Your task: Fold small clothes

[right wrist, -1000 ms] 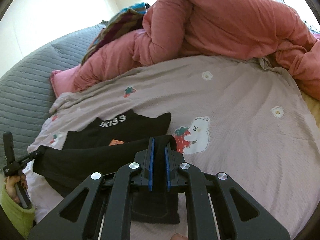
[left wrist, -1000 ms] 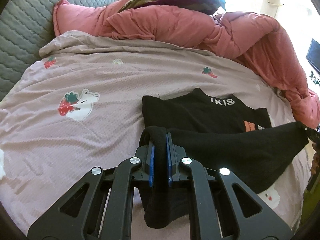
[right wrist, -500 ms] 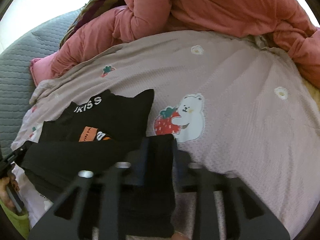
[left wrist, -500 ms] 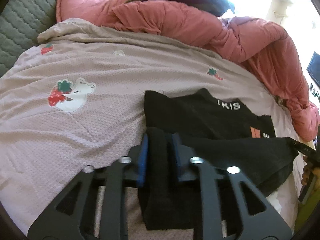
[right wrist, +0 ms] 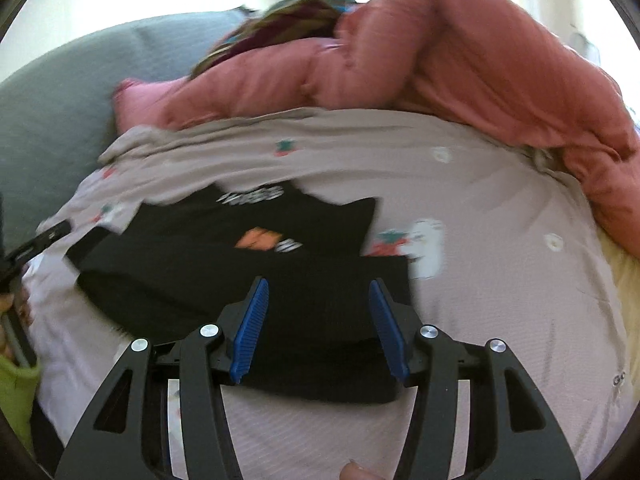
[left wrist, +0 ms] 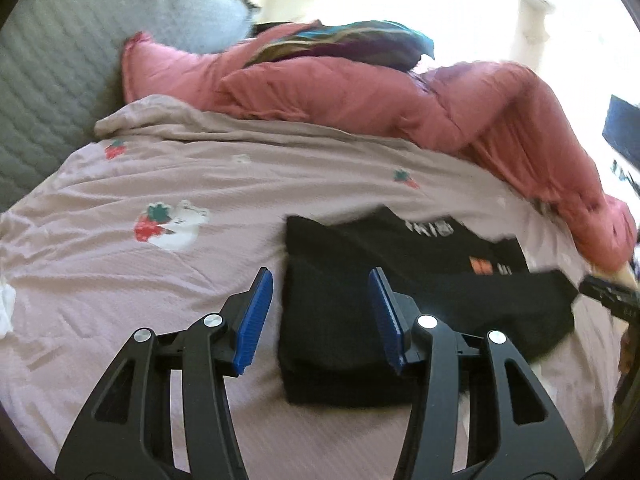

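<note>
A black garment (left wrist: pixel 400 280) is found lying on the bed sheet (left wrist: pixel 160 280), a pale mauve sheet printed with strawberries and a bear. The garment has been folded over itself: its near portion is doubled back across the lower body, while white lettering and an orange patch remain exposed on the far portion.

The left gripper (left wrist: pixel 320 312) is seen with its blue-padded jaws parted and opening. The left edge of the fold lies below and between them, but no pad is pressed against the cloth and nothing is held.

The right gripper (right wrist: pixel 318 320) is seen with its jaws parted to a similar width. The right end of the fold lies under and between them, untouched by the pads; nothing is gripped. Both views are blurred, so fine detail of the print cannot be read.

A crumpled pink duvet (left wrist: pixel 380 92) is heaped along the far side of the bed, with a striped multicoloured cloth (left wrist: pixel 344 40) on top of it. A grey quilted headboard (left wrist: pixel 48 80) is noted at the left.
</note>
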### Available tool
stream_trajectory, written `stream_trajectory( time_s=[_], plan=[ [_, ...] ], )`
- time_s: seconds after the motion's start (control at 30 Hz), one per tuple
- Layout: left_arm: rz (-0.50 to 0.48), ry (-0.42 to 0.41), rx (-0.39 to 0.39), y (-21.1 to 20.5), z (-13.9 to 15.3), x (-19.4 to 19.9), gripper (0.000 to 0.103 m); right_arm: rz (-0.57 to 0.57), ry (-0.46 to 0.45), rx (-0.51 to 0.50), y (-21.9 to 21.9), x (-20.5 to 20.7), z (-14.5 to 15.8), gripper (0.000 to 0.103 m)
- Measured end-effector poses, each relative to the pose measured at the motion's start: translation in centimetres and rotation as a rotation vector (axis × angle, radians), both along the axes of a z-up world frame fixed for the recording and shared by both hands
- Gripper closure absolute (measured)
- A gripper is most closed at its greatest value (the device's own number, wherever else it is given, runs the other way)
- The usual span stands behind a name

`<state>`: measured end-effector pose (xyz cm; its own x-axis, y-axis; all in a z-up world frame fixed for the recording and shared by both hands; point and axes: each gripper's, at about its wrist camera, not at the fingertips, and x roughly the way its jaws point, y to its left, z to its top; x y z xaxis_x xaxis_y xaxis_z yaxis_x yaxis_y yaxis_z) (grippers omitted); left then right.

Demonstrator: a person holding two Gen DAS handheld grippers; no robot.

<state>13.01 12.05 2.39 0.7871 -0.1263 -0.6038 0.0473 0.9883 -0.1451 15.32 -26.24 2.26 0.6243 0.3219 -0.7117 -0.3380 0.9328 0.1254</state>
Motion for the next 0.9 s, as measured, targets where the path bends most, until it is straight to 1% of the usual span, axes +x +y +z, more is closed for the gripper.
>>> stream_trajectory(
  time_s=[0.03,0.07,0.13,0.17,0.2,0.27,0.37,0.43,0.57,0.73,0.9],
  plan=[
    [-0.024,0.002,0.006,-0.7,-0.2,-0.4,0.062,0.033,0.015,-0.003,1.0,-0.4,-0.4,0.054],
    [-0.048,0.009,0.01,-1.3,-0.5,-0.7,0.062,0.064,0.032,-0.007,1.8,-0.8,-0.7,0.057],
    [-0.113,0.04,0.032,-3.2,-1.5,-1.3,0.062,0.109,0.054,-0.011,3.2,-1.3,-1.4,0.065],
    [-0.137,0.058,0.04,-3.9,-2.0,-1.4,0.062,0.129,0.065,-0.014,3.9,-1.6,-1.7,0.066],
    [-0.163,0.08,0.057,-4.8,-2.8,-1.5,0.062,0.146,0.075,-0.016,4.6,-1.8,-2.0,0.067],
    [-0.192,0.113,0.117,-6.2,-4.1,-1.5,0.062,0.163,0.103,-0.023,5.6,-1.9,-2.9,0.068],
    [-0.206,0.131,0.153,-7.1,-5.1,-1.6,0.062,0.158,0.128,-0.038,6.3,-1.8,-4.0,0.068],
    [-0.195,0.137,0.166,-7.1,-5.5,-1.4,0.062,0.141,0.133,-0.053,6.4,-1.6,-4.6,0.068],
    [-0.168,0.124,0.152,-6.5,-5.4,-0.5,0.062,0.115,0.128,-0.05,6.3,-0.2,-4.8,0.068],
    [-0.168,0.129,0.148,-6.5,-5.3,0.7,0.061,0.097,0.112,-0.049,6.0,1.7,-4.6,0.069],
    [-0.169,0.12,0.127,-6.4,-4.4,2.0,0.058,0.085,0.094,-0.049,5.9,4.4,-4.0,0.069]
  ],
)
